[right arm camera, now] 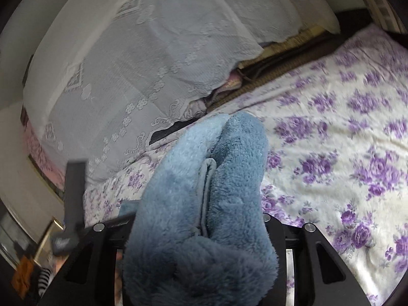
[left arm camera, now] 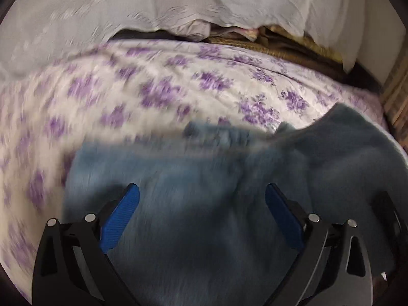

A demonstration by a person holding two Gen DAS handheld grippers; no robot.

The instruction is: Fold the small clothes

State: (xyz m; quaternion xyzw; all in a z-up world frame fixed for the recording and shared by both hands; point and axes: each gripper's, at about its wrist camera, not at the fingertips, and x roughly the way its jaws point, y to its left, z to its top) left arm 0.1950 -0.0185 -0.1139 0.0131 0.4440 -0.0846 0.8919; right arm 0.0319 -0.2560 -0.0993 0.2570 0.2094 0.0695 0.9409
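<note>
A fluffy blue garment lies on a bed with a white sheet printed with purple flowers. In the left wrist view my left gripper is open, its blue pads spread wide just above the garment, holding nothing. The view is blurred by motion. In the right wrist view the same blue garment is bunched up and covers my right gripper. Its fingers are hidden under the fabric, and it appears shut on the garment, holding it lifted above the floral sheet.
A white lace cover drapes over a pile at the head of the bed, also in the left wrist view. Folded fabrics and a woven mat show under its edge. A dark strap hangs at left.
</note>
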